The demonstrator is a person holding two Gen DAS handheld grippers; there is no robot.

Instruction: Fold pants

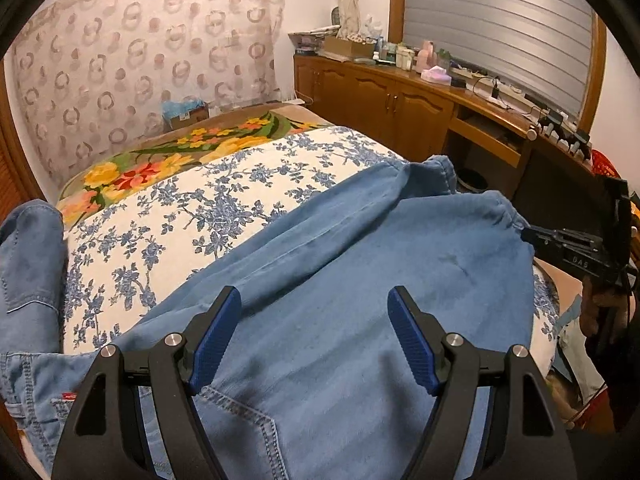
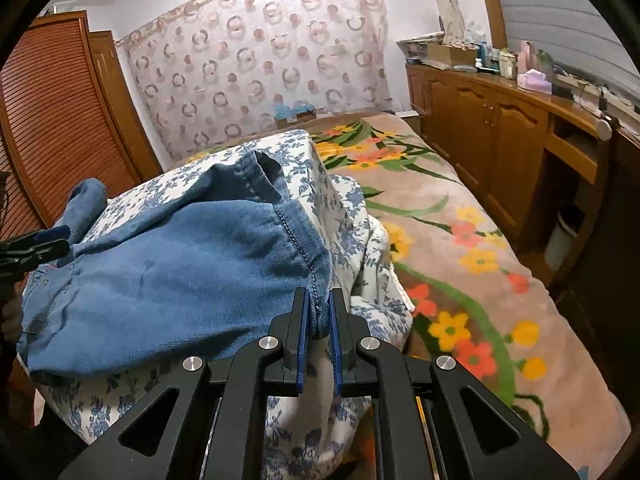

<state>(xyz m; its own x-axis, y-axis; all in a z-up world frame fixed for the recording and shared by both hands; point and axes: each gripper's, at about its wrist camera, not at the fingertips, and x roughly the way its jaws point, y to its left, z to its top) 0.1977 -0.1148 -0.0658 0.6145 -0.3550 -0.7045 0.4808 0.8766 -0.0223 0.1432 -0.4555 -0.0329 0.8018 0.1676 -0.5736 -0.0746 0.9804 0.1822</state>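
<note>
Blue denim pants [image 1: 360, 260] lie spread over a folded quilt, with the pocket stitching nearest my left gripper and the leg ends at the far right. My left gripper [image 1: 316, 300] hovers over the denim, open, with nothing between its blue pads [image 1: 218, 336]. In the right wrist view my right gripper [image 2: 319, 308] is shut on the stitched hem of a pant leg [image 2: 180, 264]. The other leg's hem [image 2: 264, 176] stands open behind it. The right gripper [image 1: 526, 235] shows at the far right of the left wrist view, pinching that hem. At the left edge of the right wrist view the left gripper [image 2: 64, 240] is partly seen.
The white quilt with blue flowers [image 1: 180, 208] sits on a bed covered by a brown floral blanket [image 2: 460, 220]. A wooden cabinet [image 1: 380, 92] crowded with bottles runs along the right side. A louvred wooden door [image 2: 60, 120] stands on the left. A cardboard box [image 1: 188, 114] lies at the headboard.
</note>
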